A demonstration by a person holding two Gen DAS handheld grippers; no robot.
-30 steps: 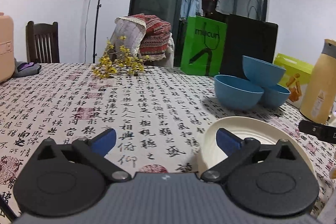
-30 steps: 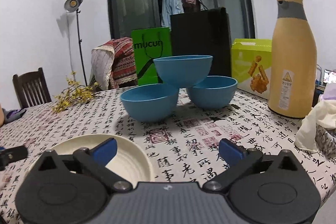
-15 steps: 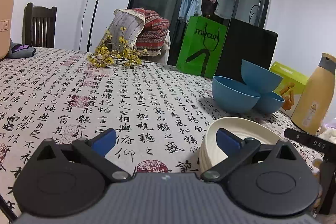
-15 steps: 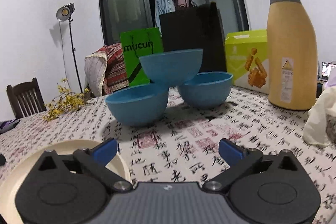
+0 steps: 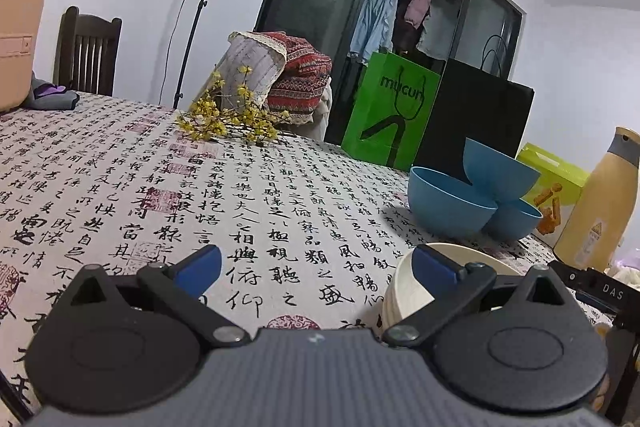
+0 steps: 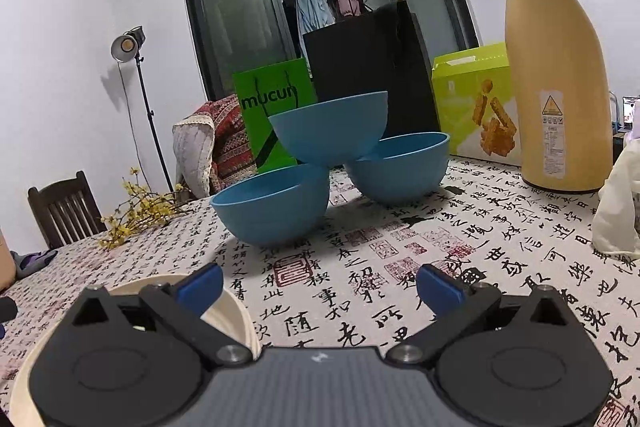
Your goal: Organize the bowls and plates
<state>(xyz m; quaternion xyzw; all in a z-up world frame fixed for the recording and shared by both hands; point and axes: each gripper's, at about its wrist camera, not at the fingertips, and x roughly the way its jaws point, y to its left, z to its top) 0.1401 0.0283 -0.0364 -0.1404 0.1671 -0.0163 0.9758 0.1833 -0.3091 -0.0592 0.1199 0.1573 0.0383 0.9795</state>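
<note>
Blue-padded left gripper (image 5: 316,267), left wrist view: held low over the desk (image 5: 120,187), tilted, jaws spread wide, nothing between them. Its right pad sits in front of the cream plates (image 5: 404,291), which look stacked at the near right. Beyond them, three blue bowls (image 5: 448,203): two on the cloth, one tilted on top. Behind: green bag (image 5: 388,119), black bag (image 5: 476,123), yellow-green box (image 5: 556,183), tan flask (image 5: 600,203). Yellow flowers (image 5: 228,115) lie mid-desk; a wooden chair (image 5: 88,55) and lamp stand (image 5: 200,11) stand at the far left. Part of the right gripper shows at the right edge.

Right wrist view: right gripper (image 6: 320,287) low and level, jaws wide, empty. Cream plates (image 6: 236,311) lie under its left finger. Blue bowls (image 6: 276,207) straight ahead, top one propped on the rims of the two below. Tan flask (image 6: 556,67) upright at right, white cloth (image 6: 616,199) beside it.
</note>
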